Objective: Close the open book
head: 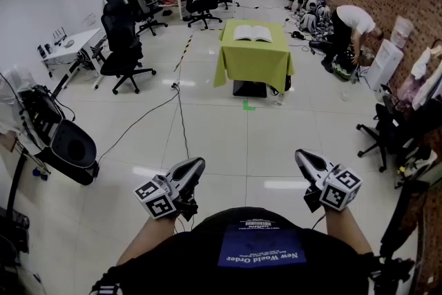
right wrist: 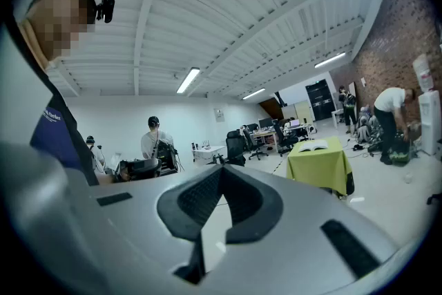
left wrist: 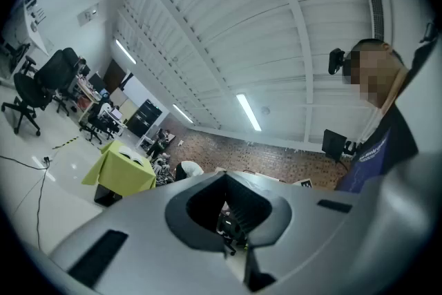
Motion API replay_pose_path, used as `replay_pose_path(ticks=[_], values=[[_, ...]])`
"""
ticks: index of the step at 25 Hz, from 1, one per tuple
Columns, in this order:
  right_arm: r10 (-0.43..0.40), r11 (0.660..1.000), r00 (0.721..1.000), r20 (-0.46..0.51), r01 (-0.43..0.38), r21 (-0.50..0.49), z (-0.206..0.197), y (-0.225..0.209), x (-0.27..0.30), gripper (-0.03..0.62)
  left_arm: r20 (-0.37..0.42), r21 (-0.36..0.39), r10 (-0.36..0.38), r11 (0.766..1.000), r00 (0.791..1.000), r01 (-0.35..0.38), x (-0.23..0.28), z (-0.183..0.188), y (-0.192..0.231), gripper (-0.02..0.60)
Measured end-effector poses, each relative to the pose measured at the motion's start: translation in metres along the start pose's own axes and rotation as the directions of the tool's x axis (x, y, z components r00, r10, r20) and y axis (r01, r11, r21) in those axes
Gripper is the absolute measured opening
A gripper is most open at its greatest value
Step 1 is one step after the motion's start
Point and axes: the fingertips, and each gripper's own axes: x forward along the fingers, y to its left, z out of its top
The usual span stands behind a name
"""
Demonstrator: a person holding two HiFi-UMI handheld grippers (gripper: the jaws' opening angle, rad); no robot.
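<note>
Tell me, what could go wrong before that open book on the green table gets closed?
1. A black cable lies across the path to the book; walking over it could mean a trip.
2. The book rests on a loosely draped green cloth, which might slide or bunch when a cover is pushed.
3. The left gripper and right gripper are both shut; their hard tips could crease thin pages.

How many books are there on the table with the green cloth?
1. An open book lies flat on top of the table, across the room from the person. No second book shows there, though a small one behind it could be hidden.
</note>
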Motion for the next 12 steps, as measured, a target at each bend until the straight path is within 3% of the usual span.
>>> replay_pose_path(ticks=[12], values=[[0.007, 1.0, 1.0, 0.021, -0.007, 0.022, -0.01, 0.039, 0.056, -0.014, -0.002, -0.023, 0.017, 1.0, 1.0, -0.017, -0.055, 0.025, 0.052, 0.006]])
